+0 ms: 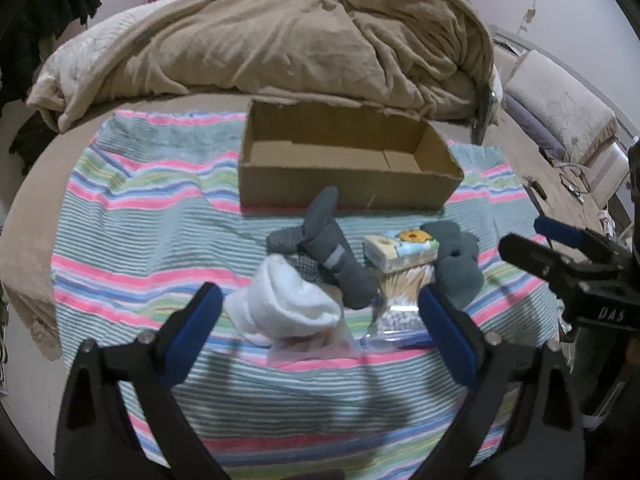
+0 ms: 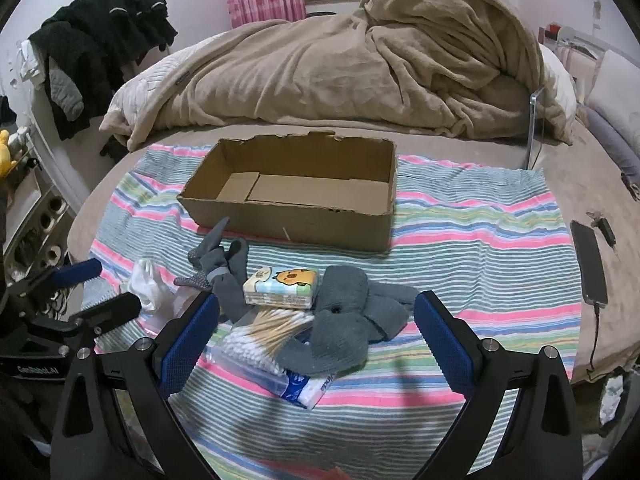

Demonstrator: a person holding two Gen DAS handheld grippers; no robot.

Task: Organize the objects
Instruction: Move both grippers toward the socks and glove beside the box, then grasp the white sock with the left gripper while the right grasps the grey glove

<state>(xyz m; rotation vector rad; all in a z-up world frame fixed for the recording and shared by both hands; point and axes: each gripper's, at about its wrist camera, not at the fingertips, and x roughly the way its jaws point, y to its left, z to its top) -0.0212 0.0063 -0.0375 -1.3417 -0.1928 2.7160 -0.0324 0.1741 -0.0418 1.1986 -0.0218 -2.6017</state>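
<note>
An open cardboard box [image 1: 344, 192] [image 2: 296, 220] stands empty on a striped towel [image 1: 140, 240] [image 2: 480, 240]. In front of it lies a pile: a white sock [image 1: 284, 304] [image 2: 148, 284], dark grey socks [image 1: 332, 252] [image 2: 224, 276], a tissue pack [image 1: 400, 250] [image 2: 282, 284], a bag of cotton swabs [image 1: 404, 292] [image 2: 272, 336] and a grey sock bundle [image 1: 456, 264] [image 2: 352, 320]. My left gripper [image 1: 322, 312] [image 2: 116, 284] is open, with the white sock between its fingers and the pads apart from it. My right gripper [image 2: 318, 308] [image 1: 534, 240] is open over the swabs and grey bundle.
A rumpled beige blanket [image 1: 280, 40] [image 2: 360, 64] is heaped behind the box. A phone [image 2: 590, 264] on a cable lies right of the towel. Black clothes [image 2: 100, 40] hang at the far left. A clear zip bag [image 1: 316, 348] lies under the white sock.
</note>
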